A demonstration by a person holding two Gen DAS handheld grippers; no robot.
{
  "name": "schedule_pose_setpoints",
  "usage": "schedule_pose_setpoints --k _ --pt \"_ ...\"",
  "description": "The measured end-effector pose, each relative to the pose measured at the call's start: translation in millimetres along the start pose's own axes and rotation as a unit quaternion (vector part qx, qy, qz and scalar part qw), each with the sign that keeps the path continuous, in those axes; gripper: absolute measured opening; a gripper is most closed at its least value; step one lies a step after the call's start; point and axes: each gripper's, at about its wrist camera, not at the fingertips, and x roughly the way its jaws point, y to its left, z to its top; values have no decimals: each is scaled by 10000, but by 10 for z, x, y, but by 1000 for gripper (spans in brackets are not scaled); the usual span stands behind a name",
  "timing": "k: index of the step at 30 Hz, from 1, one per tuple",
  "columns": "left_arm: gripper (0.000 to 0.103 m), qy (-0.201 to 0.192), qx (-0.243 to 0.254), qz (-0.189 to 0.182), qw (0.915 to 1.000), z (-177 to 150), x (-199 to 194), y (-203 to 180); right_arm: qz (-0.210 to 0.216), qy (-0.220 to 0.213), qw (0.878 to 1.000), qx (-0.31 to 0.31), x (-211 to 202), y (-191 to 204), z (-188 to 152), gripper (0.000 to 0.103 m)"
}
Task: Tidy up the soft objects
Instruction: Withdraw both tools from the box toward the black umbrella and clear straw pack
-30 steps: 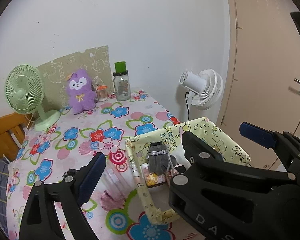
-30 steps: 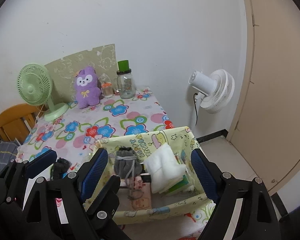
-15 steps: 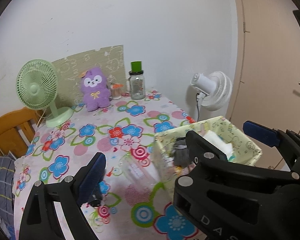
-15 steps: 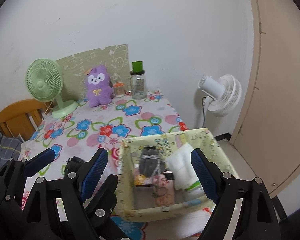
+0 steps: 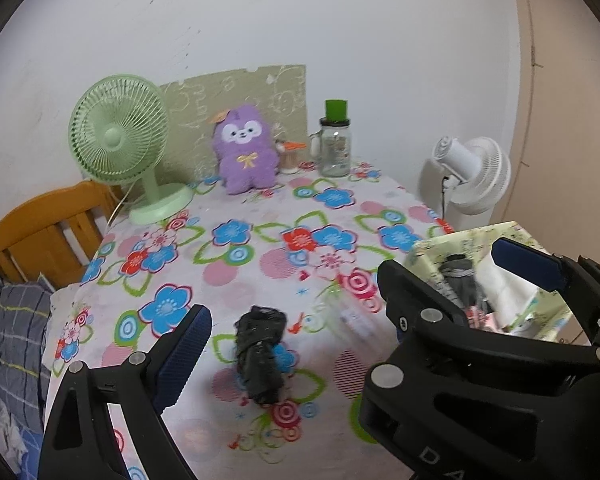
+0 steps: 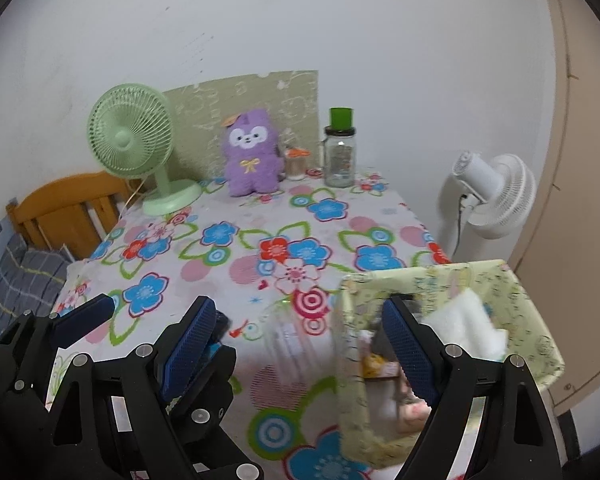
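"DA" embossed on right gripper (image 5: 452, 300) body.

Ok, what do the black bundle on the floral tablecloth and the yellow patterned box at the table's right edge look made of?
The black crumpled bundle looks like soft knit fabric, matte: irregular folds, no shine; blur leaves the exact cloth open. The pale yellow patterned box seems fabric-covered, with thin, slightly bowed walls and a printed cartoon pattern; possibly coated cloth over card.

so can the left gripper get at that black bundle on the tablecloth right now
Probably yes. The black bundle lies alone on the tablecloth, just ahead of the left gripper, whose jaws stand open wide. Nothing lies over it; the yellow fabric bin sits off to the right, apart from it.
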Motion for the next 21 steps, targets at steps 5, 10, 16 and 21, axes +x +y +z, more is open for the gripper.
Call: schedule_pose_setpoints --k 5,10,16,21 --pt "95 100 -73 62 9999 -28 105 163 78 87 9999 -75 161 147 19 87" --pt "95 194 -122 109 9997 -44 209 260 101 174 9997 -123 311 248 25 87" --pt "95 355 -187 150 9991 -79 386 363 100 318 9992 -197 511 332 3 87" --pt "95 481 -233 198 9984 -120 512 419 129 455 9986 -241 654 374 -33 79"
